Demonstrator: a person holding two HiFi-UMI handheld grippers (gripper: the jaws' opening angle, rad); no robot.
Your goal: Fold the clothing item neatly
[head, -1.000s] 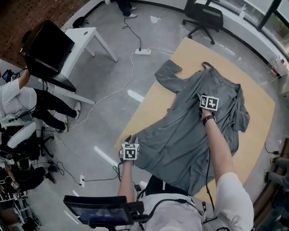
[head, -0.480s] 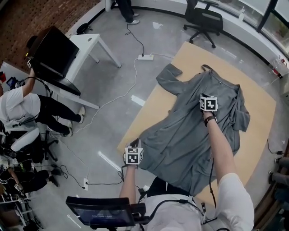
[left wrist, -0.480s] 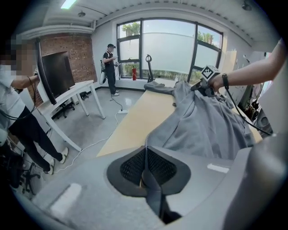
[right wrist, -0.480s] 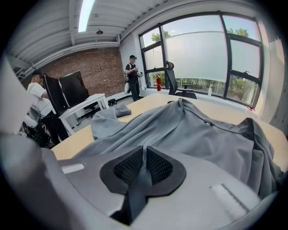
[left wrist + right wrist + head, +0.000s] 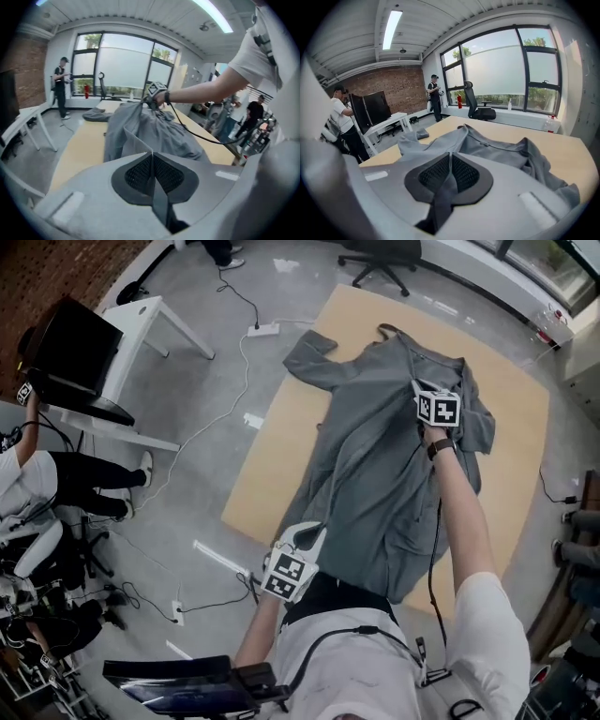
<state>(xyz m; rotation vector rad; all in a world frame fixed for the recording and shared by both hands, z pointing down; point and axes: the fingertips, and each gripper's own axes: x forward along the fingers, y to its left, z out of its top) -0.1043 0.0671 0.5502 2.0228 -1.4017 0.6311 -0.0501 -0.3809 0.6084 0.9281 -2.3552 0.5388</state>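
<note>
A grey long-sleeved garment (image 5: 375, 456) lies spread on the tan table (image 5: 272, 442), collar at the far end, one sleeve flung to the far left. My left gripper (image 5: 298, 559) hangs off the table's near-left edge, shut on the garment's hem corner, and the cloth rises taut from it. In the left gripper view a grey fold (image 5: 140, 131) runs between the closed pads of the left gripper (image 5: 152, 157). My right gripper (image 5: 434, 413) is shut on a pinch of cloth near the chest. In the right gripper view the fabric (image 5: 487, 140) passes through the right gripper (image 5: 451, 159).
A white desk (image 5: 141, 320) with a black monitor (image 5: 70, 343) stands left of the table, with a seated person (image 5: 28, 474) beside it. A power strip (image 5: 264, 330) and cables lie on the floor. An office chair (image 5: 380, 251) stands beyond the far end.
Both grippers have closed on the cloth. The left one has pulled the hem corner up and back toward me, lifting the garment's left side off the table; the right has raised its pinch.
</note>
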